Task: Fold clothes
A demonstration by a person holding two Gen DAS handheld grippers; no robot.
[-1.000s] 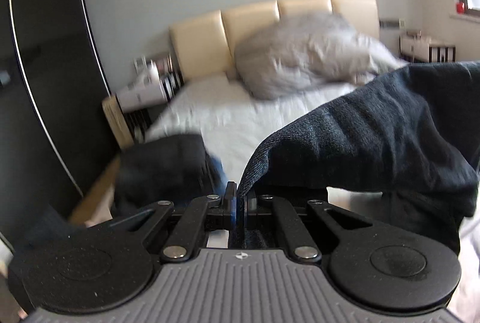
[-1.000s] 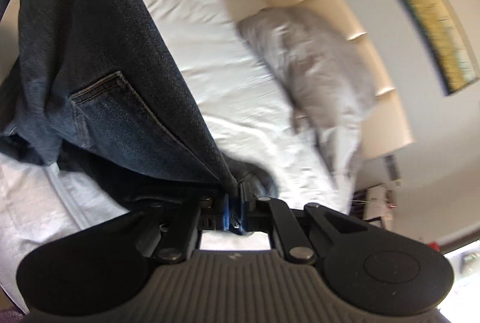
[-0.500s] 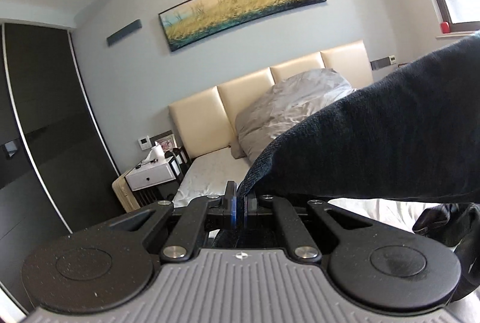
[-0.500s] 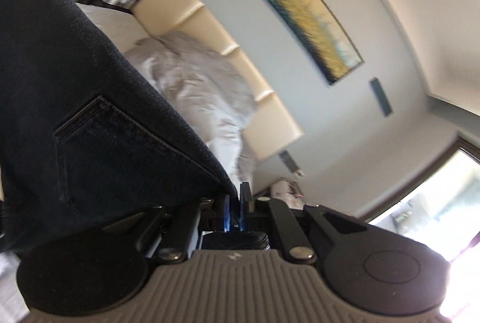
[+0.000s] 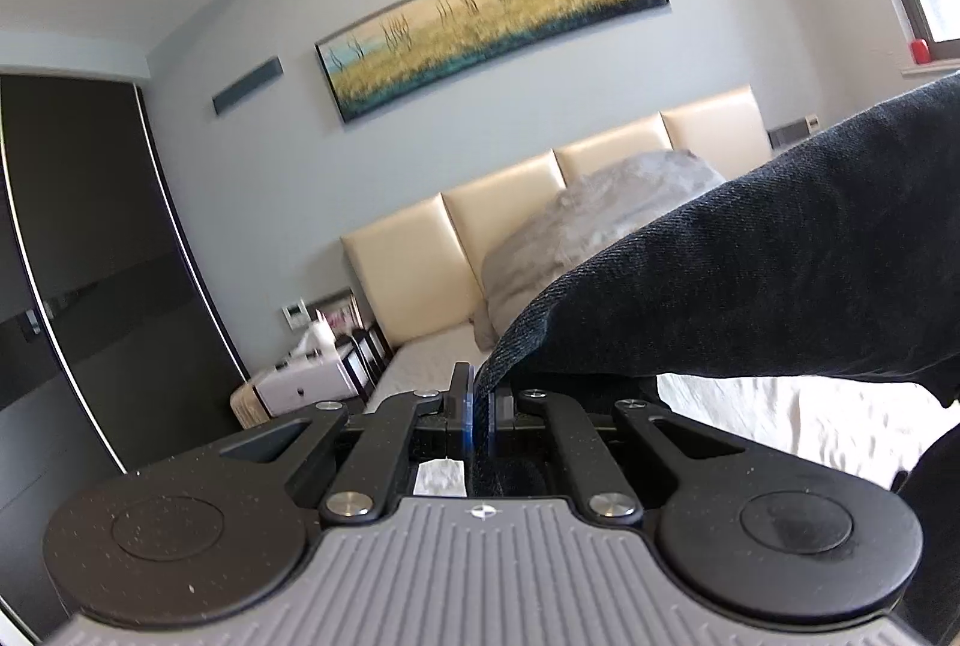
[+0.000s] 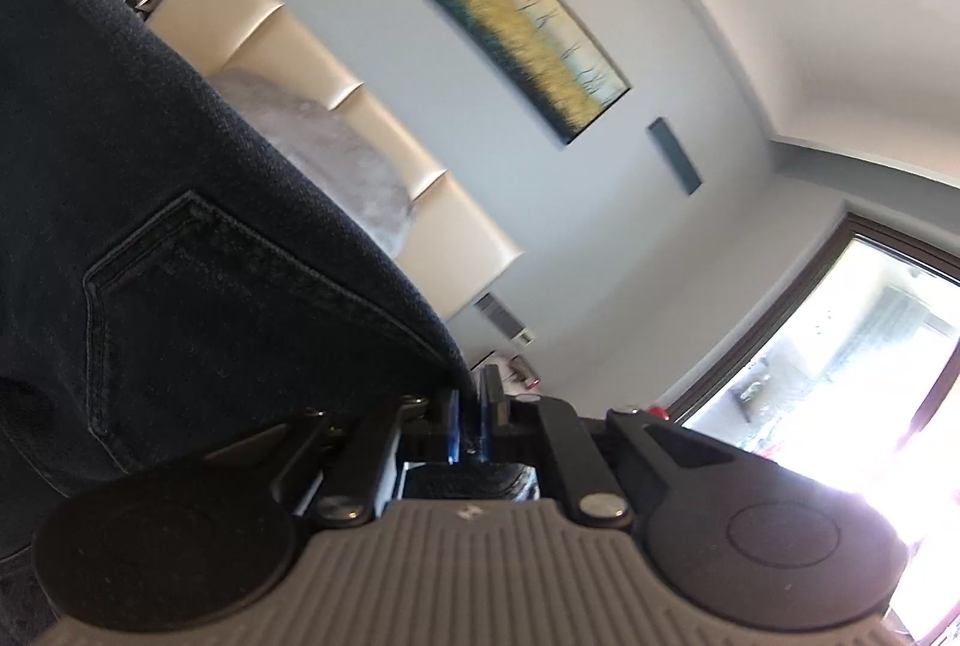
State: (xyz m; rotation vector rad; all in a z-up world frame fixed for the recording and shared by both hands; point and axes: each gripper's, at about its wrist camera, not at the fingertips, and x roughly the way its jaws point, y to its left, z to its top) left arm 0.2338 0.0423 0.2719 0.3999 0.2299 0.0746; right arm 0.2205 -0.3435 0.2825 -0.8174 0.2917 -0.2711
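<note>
Jeans (image 5: 780, 274) held off the bed (image 5: 780, 418), stretched between both hands. Left gripper (image 5: 474, 400) pinched tight on one denim edge, cloth running away to its right. Right gripper (image 6: 471, 418) clamped on the other edge, back pocket (image 6: 198, 298) and cloth to its left. Long axis hanging below, ready for lowering onto the sheet.

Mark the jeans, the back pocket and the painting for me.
jeans (image 5: 780, 286), left wrist view, on the dark denim stretched to the right of the fingers.
back pocket (image 6: 198, 322), right wrist view, on the middle of the stitched pocket panel.
painting (image 5: 492, 21), left wrist view, on the yellow field at the canvas centre.
</note>
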